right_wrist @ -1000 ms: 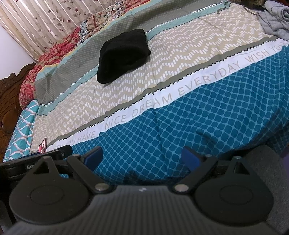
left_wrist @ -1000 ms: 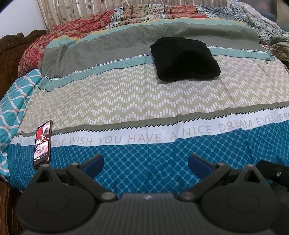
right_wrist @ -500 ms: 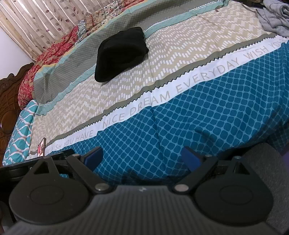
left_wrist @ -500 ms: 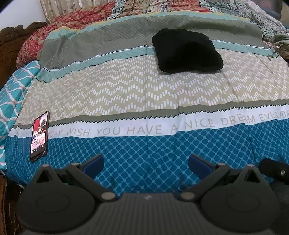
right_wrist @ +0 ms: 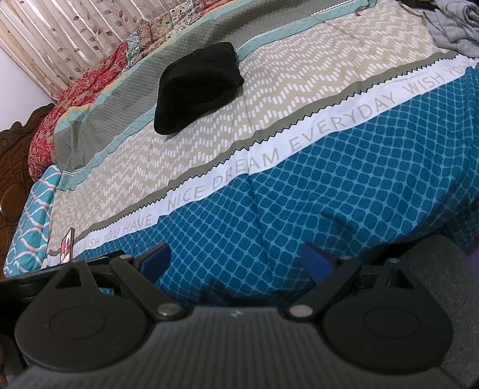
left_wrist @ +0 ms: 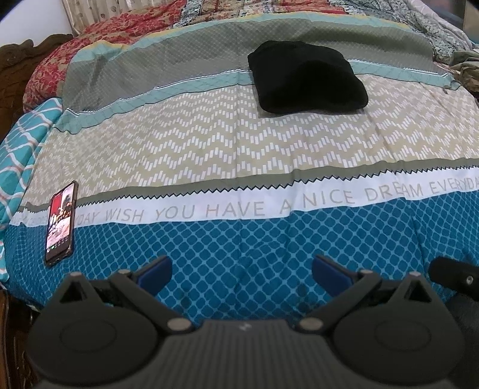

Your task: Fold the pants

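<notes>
Nearest me, the left gripper (left_wrist: 242,269) and the right gripper (right_wrist: 236,258) hung over the blue edge of the bedspread (left_wrist: 239,239), both spread wide and holding nothing. A phone (left_wrist: 60,220) lay off to the left. Farther up the bed, well away from both tools, the black pants (left_wrist: 305,80) sat in a compact bundle. I judged folding finished or not begun; any next move meant a long reach forward. Its folds were lost in blackness, and grey clothes (right_wrist: 452,27) were cut off at the edge.
</notes>
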The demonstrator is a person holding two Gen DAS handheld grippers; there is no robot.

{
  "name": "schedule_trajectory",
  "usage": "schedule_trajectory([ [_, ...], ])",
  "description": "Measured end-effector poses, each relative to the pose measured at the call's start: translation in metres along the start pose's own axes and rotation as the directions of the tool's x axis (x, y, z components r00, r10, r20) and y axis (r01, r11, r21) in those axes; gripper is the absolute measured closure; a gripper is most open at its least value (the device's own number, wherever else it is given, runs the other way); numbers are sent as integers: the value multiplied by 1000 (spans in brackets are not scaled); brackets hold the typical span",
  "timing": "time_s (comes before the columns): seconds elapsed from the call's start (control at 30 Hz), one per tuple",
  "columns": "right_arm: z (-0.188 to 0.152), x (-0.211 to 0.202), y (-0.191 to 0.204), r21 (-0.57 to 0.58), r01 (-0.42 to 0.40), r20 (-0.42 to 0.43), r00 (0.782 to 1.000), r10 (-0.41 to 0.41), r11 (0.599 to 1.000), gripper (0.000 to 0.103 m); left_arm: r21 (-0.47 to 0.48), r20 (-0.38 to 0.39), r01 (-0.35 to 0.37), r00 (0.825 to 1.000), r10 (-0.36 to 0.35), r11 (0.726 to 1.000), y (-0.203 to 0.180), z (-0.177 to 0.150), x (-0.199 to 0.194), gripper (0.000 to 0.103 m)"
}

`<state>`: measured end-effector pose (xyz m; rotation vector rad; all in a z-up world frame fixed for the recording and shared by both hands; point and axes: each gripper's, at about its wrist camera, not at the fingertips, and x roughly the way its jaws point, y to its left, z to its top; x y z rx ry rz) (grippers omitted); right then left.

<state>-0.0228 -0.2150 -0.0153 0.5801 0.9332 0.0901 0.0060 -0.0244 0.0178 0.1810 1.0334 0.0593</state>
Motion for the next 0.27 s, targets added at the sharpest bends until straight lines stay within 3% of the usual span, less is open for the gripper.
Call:
schedule_trajectory([
  [0.27,0,2,-1,-1,5,2,1000,-5,1000,8,23,21,-1,1000,0,1000,-5,1,-2,0],
])
